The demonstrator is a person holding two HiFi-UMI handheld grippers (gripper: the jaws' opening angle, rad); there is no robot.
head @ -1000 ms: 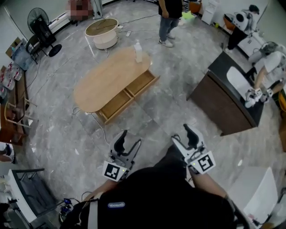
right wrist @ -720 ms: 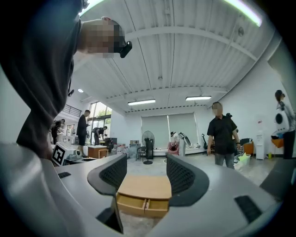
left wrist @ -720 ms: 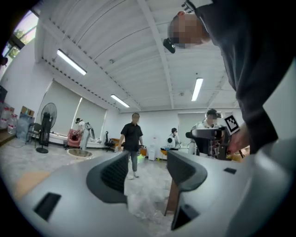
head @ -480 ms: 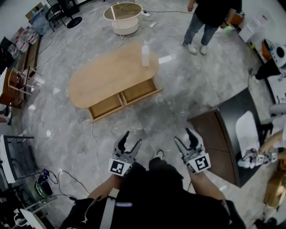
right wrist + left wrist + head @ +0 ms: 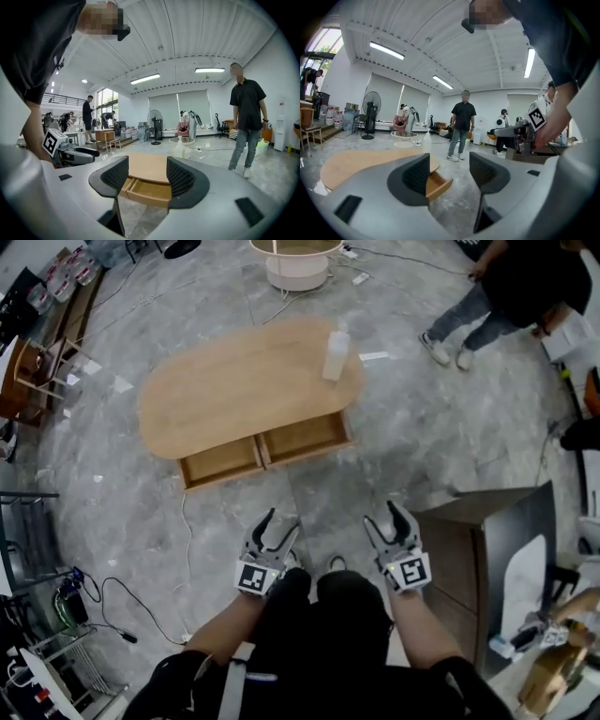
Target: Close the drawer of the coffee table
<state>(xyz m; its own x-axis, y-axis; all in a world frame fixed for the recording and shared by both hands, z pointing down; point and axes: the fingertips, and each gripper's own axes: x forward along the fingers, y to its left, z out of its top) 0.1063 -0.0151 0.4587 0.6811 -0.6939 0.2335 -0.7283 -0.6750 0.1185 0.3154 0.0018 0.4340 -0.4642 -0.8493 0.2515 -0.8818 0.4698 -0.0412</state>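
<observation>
An oval wooden coffee table stands on the grey floor ahead of me. Two drawers stick out of its near side: the left drawer and the right drawer, both empty. A translucent bottle stands upright on the table's right end. My left gripper and right gripper are held close to my body, well short of the drawers, both open and empty. The right gripper view looks straight at the pulled-out right drawer; the left gripper view catches a drawer corner.
A dark cabinet stands close on my right. A person in dark clothes stands beyond the table at the far right. A round white side table sits behind the coffee table. A cable trails on the floor at left.
The view has closed in on the coffee table, which now lies squarely ahead with its drawers facing me. Both grippers stay open in front of my body.
</observation>
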